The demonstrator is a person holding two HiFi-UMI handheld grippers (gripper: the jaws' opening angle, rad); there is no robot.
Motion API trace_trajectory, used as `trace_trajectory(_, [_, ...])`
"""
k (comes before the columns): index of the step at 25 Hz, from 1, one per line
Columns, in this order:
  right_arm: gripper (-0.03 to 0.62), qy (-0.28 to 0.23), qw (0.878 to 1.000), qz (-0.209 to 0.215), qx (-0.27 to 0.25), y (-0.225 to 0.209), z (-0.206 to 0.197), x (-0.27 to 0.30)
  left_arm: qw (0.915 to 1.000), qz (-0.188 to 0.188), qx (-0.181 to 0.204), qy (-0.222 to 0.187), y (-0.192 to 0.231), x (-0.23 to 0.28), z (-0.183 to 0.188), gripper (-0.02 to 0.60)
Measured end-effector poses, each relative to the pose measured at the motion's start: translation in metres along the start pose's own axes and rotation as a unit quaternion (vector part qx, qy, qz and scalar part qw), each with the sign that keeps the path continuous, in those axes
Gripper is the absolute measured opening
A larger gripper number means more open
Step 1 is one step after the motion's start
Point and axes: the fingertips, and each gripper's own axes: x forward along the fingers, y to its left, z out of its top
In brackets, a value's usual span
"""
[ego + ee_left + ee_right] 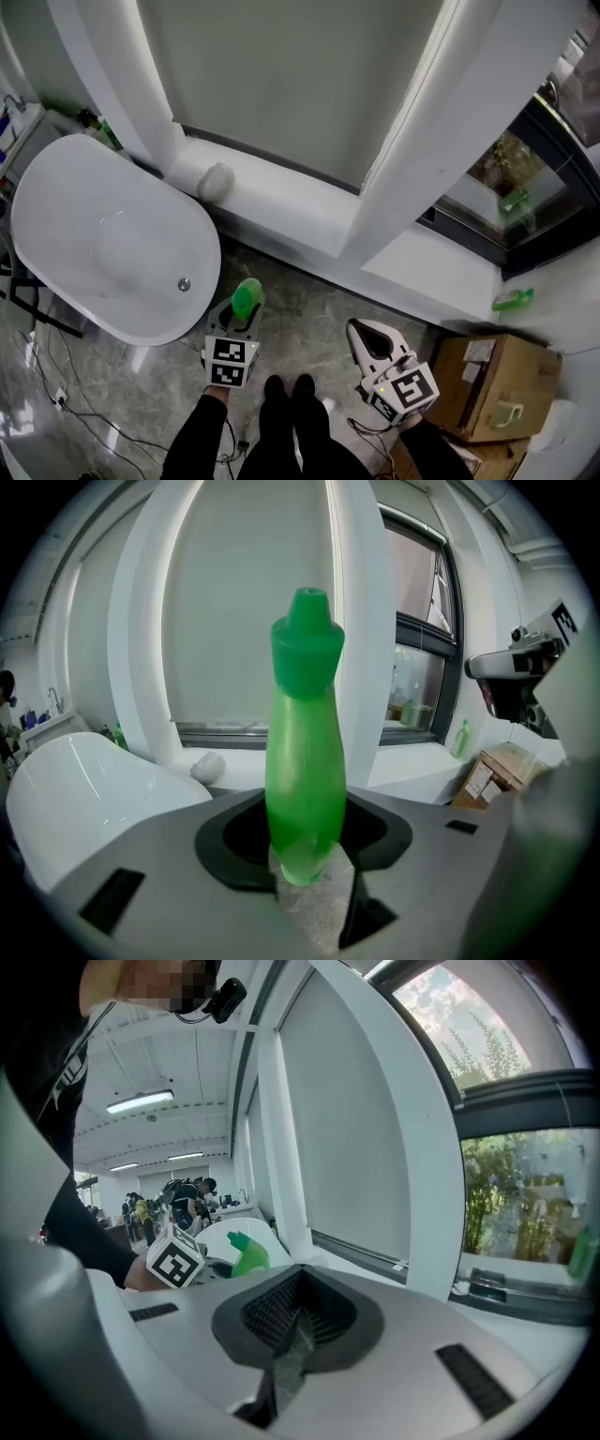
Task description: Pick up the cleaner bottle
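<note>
Soft, even daylight from the window (525, 1194), plus a ceiling strip light (141, 1102). Both gripper views bend hard and go black at the corners. Mild glare on the bathtub (103, 244); bottle (305, 761) looks slightly soft up close.

A: Entry one, clothing?
B: Black long left sleeve (202, 436), black long right sleeve (436, 455), black trousers (291, 441), black shoes (289, 389).
A: Entry two, hand tools?
B: Grey moulded-plastic left gripper (240, 319). White moulded-plastic right gripper (367, 336), its dark recess lined with black ribbed pads (272, 1312).
A: Markings?
B: White left cube (230, 362) and white right cube (403, 389), both printed with black square markers.
</note>
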Motion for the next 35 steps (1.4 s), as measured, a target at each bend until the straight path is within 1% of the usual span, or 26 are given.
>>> trace_trajectory(6, [0.002, 0.001, 1.0, 0.003, -0.004, 0.006, 0.003, -0.009, 0.9999, 0.003, 0.005, -0.014, -0.001, -0.014, 0.015, 0.185])
trace_trajectory(10, [0.003, -0.003, 1.0, 0.001, 0.007, 0.011, 0.006, -0.015, 0.9998, 0.006, 0.006, -0.021, -0.002, -0.021, 0.023, 0.186])
trace_trajectory(13, [0.003, -0.01, 1.0, 0.003, -0.006, 0.013, 0.011, -0.019, 0.9996, 0.006, 0.006, -0.025, -0.005, -0.029, 0.029, 0.186])
trace_trajectory(25, [0.003, -0.038, 0.999, 0.001, -0.013, 0.025, 0.031, -0.035, 0.9983, -0.004, 0.024, -0.053, -0.02, -0.068, 0.057, 0.186])
trace_trajectory(29, [0.002, -0.043, 0.999, -0.001, -0.017, 0.025, 0.035, -0.04, 0.9978, -0.008, 0.023, -0.062, -0.024, -0.082, 0.067, 0.184])
trace_trajectory(35, [0.002, -0.049, 0.999, -0.004, -0.019, 0.029, 0.041, -0.044, 0.9961, -0.014, 0.036, -0.08, -0.027, -0.099, 0.079, 0.185])
